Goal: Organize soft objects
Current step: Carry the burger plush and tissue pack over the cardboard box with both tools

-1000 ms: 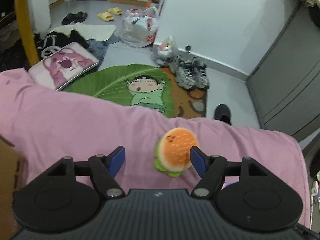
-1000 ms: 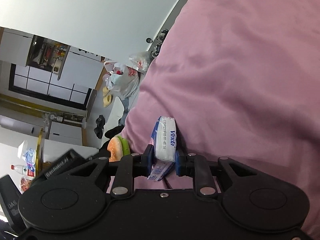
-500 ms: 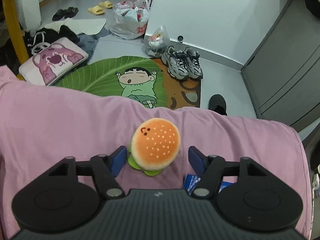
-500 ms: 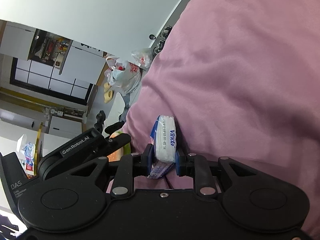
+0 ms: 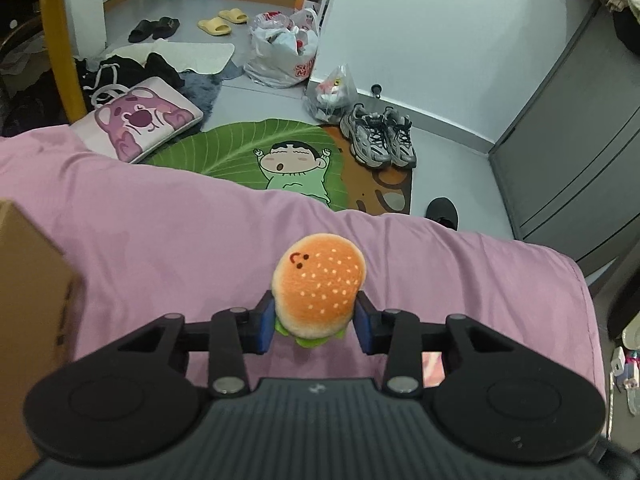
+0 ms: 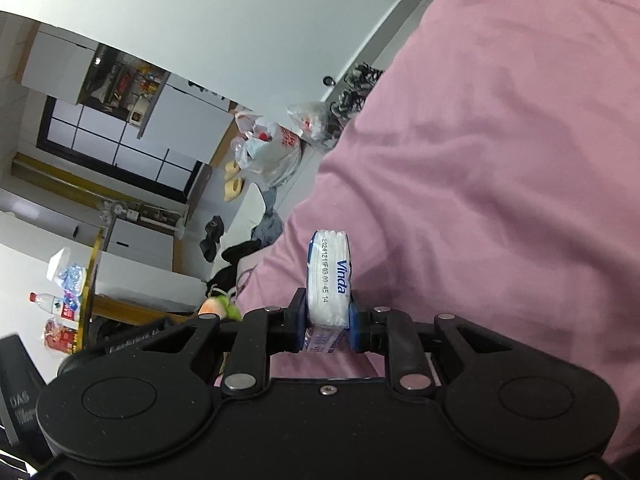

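Left tongs point(image 5: 316, 322) just drawn in around the burger plush point(image 5: 318, 294), blue pads now pinching its sides, the toy held just above the pink duvet point(image 5: 160, 248). Right tongs point(image 6: 327, 326) pressed tight on a Vinda tissue pack point(image 6: 329, 280), held on edge, also over the pink duvet.

Step in hand, by the look of it: carrying both soft things off the duvet toward a container.

- Keep the squeeze on the plush light but steady; a soft, springy body, likely to slip out if the pads loosen.
- Lift straight clear of the duvet before swinging sideways, so no fold snags.
- Steer toward the cardboard box point(image 5: 32, 304) at the duvet's left edge, probably the goal, though that cannot be told for certain.
- Hold the tissue pack level; the film wrap looks slick.

Counted:
- Burger plush: one.
- Tissue pack: one.
- Cardboard box: one, only partly in view.
- Beyond the duvet on the floor: one leaf-shaped rug point(image 5: 256, 148), one pink bear cushion point(image 5: 140, 120), one pair of grey sneakers point(image 5: 378, 140).
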A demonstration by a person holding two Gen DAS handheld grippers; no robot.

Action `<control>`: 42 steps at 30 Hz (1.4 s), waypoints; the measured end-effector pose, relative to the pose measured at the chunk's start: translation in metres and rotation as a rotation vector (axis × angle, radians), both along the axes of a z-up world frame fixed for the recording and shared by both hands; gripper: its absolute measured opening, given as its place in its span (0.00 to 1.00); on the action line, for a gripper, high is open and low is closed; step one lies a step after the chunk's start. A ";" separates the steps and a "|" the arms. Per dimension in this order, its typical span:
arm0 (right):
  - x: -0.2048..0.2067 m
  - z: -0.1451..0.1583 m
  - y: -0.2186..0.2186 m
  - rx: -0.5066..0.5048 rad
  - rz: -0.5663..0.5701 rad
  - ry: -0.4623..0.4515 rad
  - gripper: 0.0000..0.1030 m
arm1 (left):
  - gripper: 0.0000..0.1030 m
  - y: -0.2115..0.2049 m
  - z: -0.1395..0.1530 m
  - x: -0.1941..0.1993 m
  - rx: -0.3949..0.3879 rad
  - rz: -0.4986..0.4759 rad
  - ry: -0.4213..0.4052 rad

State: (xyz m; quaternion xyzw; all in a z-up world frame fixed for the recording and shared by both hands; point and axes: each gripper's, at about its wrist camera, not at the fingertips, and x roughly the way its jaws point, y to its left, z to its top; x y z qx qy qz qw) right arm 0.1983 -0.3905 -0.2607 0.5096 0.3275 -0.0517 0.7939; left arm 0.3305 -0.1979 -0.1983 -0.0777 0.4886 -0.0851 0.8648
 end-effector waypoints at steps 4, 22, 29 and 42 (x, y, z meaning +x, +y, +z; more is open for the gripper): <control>-0.008 0.010 0.006 -0.029 -0.002 -0.016 0.19 | 0.38 0.014 0.015 -0.018 -0.011 0.015 -0.016; -0.038 0.062 0.031 -0.191 0.059 -0.141 0.19 | 0.38 0.075 0.075 -0.101 -0.056 0.057 -0.114; -0.049 0.083 0.043 -0.280 0.086 -0.203 0.19 | 0.38 0.106 0.088 -0.121 -0.075 0.087 -0.142; -0.059 0.113 0.062 -0.379 0.103 -0.258 0.19 | 0.38 0.165 0.114 -0.143 -0.099 0.140 -0.223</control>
